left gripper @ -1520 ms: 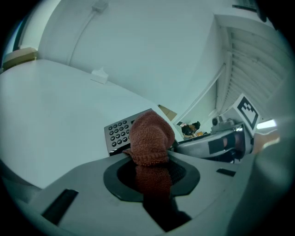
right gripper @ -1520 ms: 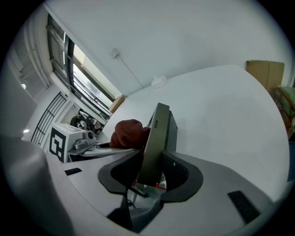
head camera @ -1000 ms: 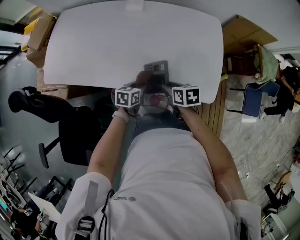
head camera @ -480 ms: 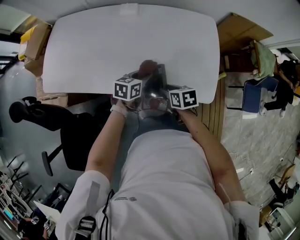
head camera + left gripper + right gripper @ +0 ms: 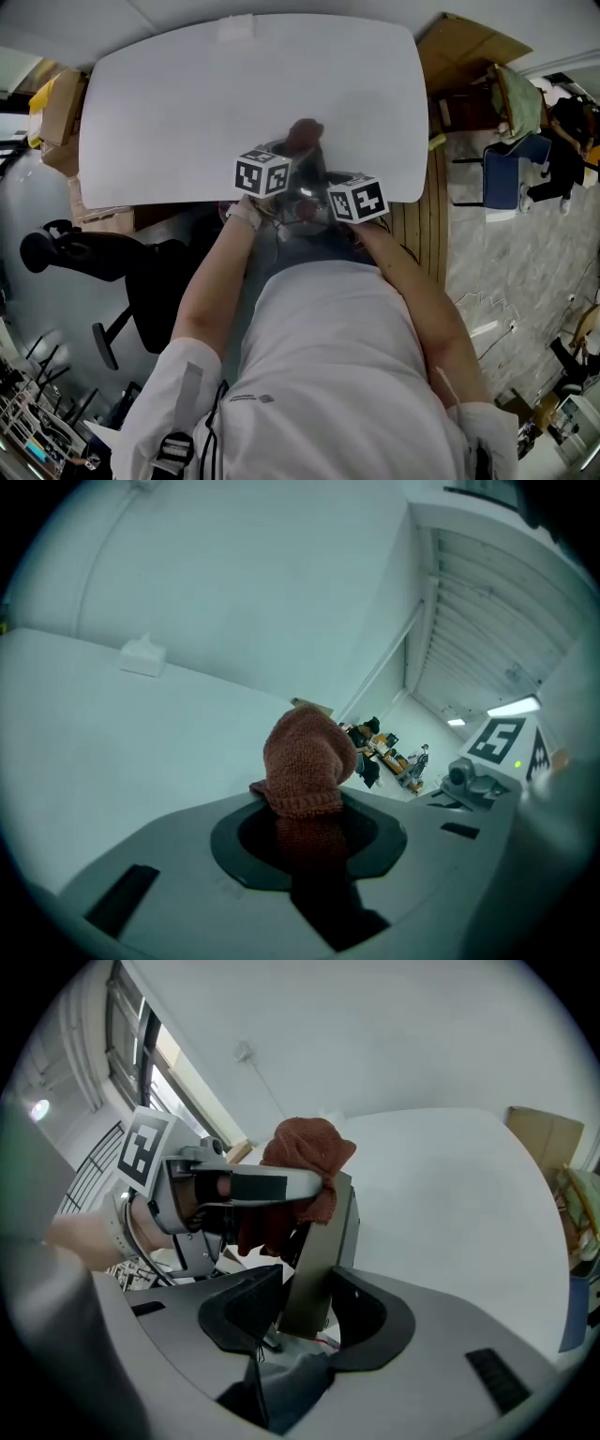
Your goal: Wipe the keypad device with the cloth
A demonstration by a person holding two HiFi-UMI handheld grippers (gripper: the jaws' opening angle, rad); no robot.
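Note:
My left gripper (image 5: 292, 155) is shut on a bunched reddish-brown cloth (image 5: 302, 761), which sticks out past its jaws. The keypad device (image 5: 319, 1251), a flat grey slab, stands upright between the jaws of my right gripper (image 5: 305, 1312), which is shut on it. In the right gripper view the cloth (image 5: 305, 1152) lies against the device's upper end, with the left gripper (image 5: 234, 1185) coming in from the left. From the head view both grippers meet over the near edge of the white table (image 5: 187, 103), the cloth (image 5: 302, 134) on top. The device's keys are hidden.
A small white box (image 5: 234, 26) sits at the table's far edge. Cardboard boxes (image 5: 52, 103) stand to the left, a black office chair (image 5: 84, 253) at the near left. A wooden panel (image 5: 469, 47) and a blue chair (image 5: 511, 178) are to the right.
The cloth in the left gripper has moved further up over the device's far end. Both grippers have drifted slightly, the right one leftward.

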